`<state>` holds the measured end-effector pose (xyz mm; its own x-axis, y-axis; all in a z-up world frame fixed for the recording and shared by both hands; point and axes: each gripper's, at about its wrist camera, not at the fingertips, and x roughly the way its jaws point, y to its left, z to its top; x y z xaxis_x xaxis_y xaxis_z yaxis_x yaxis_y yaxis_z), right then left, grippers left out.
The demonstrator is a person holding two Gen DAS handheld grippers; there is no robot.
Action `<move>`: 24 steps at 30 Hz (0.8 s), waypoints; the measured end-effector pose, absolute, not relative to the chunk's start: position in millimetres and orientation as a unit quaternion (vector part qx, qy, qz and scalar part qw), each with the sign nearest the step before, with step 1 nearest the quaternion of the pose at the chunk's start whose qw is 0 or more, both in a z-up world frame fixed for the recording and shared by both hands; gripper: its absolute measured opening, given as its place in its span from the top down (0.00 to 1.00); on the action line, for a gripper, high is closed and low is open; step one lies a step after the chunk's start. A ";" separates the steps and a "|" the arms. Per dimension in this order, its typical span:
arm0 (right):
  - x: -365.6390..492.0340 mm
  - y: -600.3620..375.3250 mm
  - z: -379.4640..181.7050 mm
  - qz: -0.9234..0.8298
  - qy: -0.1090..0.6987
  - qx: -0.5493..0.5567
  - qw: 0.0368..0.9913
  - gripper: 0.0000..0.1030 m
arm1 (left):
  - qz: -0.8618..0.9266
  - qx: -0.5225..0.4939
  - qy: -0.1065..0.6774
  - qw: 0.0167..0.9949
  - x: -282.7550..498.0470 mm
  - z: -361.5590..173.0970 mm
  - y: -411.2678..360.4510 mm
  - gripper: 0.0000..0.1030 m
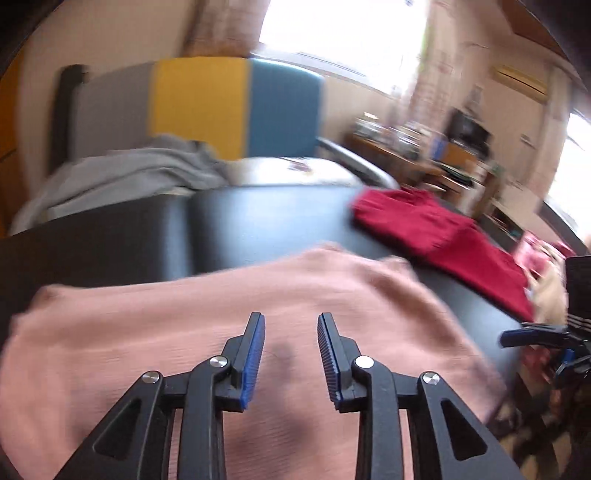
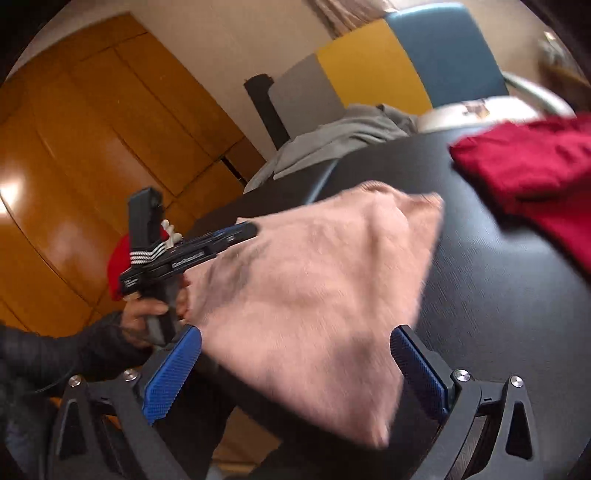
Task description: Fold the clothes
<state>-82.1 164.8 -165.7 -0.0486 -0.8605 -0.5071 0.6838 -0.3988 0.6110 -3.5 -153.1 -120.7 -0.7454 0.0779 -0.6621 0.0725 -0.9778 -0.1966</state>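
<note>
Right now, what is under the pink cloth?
The pink cloth lies on the dark table, which shows all around it. Whether anything small lies beneath the cloth cannot be seen, as the fabric covers that area. The red garment lies beside it, not under it.

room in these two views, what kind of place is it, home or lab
Most likely a lived-in home room. A cluttered wooden desk stands by a bright window, wooden wardrobe doors fill one wall, and a pink garment and a red garment lie on a dark table.
</note>
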 end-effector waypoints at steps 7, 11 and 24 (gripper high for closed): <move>-87.7 198.7 -181.6 -0.694 -0.132 0.432 0.561 0.00 | 0.916 -0.384 -0.068 0.095 -30.9 -130.4 -90.0 0.66; -93.2 216.1 -194.5 -0.682 -0.146 0.433 0.571 0.00 | 0.911 -0.394 -0.052 0.111 -36.7 -137.6 -71.9 0.66; -108.0 150.1 -195.5 -0.561 -0.113 0.457 0.681 0.00 | 0.897 -0.402 -0.121 0.140 -51.3 -161.8 -89.9 0.66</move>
<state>-108.0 150.1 -195.5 0.3458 -0.8669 -0.3589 0.6610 -0.0463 0.7489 -51.3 -89.9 -161.8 -0.6382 0.3478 -0.6869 -0.1527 -0.9316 -0.3298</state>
